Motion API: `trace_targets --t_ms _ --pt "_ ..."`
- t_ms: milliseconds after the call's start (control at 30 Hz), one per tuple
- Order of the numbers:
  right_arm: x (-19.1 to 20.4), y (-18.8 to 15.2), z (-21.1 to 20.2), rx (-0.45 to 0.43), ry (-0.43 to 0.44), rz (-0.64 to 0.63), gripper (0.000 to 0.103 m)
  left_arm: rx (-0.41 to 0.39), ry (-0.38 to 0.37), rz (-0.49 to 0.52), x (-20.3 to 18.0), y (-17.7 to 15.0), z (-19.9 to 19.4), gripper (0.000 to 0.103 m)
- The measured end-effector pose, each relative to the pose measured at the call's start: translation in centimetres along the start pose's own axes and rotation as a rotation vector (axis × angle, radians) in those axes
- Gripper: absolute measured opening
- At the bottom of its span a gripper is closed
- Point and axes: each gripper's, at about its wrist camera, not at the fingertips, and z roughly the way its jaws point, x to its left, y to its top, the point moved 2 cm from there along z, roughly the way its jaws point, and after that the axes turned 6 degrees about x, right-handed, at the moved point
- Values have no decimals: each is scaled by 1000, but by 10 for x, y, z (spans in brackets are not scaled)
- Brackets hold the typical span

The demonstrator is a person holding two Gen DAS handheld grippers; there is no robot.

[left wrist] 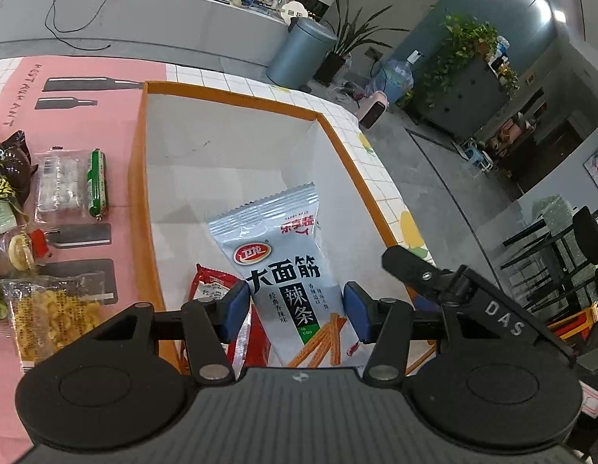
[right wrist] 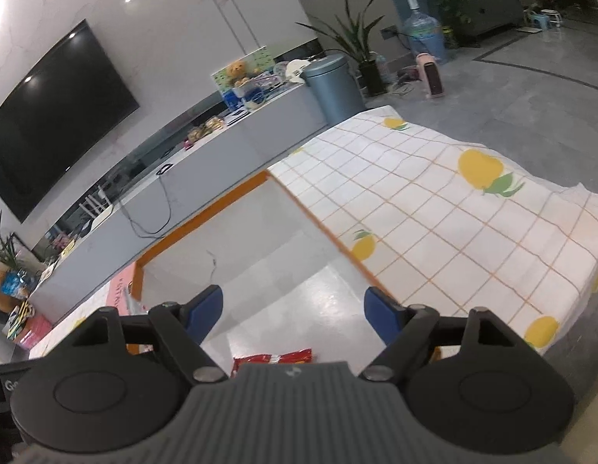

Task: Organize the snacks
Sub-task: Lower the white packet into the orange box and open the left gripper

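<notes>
An orange-rimmed white box point(left wrist: 237, 94) sits on the table. Inside it lie a grey-white spicy-strip packet point(left wrist: 283, 270) and a red packet point(left wrist: 210, 286). My left gripper point(left wrist: 295, 309) is open above the box, its blue pads either side of the grey packet's lower part and not pressing it. My right gripper point(right wrist: 295, 313) is open and empty over the same box point(right wrist: 206, 208), with the red packet point(right wrist: 271, 359) just below it. Loose snacks lie left of the box: a green sausage point(left wrist: 97, 181), a clear candy bag point(left wrist: 59, 185) and a yellow crisps bag point(left wrist: 51, 321).
A pink placemat point(left wrist: 78, 77) lies under the loose snacks. A checked lemon-print tablecloth point(right wrist: 453, 224) covers the table right of the box, and the table edge is close. Another black gripper part point(left wrist: 453, 286) sits at the box's right rim. A grey bin point(left wrist: 299, 50) stands beyond.
</notes>
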Motion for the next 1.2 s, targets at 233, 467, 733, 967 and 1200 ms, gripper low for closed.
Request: trace_targets --t_ms 233,467,733,967,1200 --pt "1 3 -7 -51 -29 -19 79 0 28 43 -11 -3 5 62" --pt "2 6 -9 -64 -5 -29 79 -4 76 104 -19 -3 -1 90" --pt "1 8 -12 -77 5 -39 79 -14 99 107 -19 -10 -23 90" --pt "8 4 -13 -78 42 -61 80 -64 126 71 -9 -14 -59 90" --pt "35 -7 -18 -75 159 -130 80 -112 156 1 22 -20 -99 90"
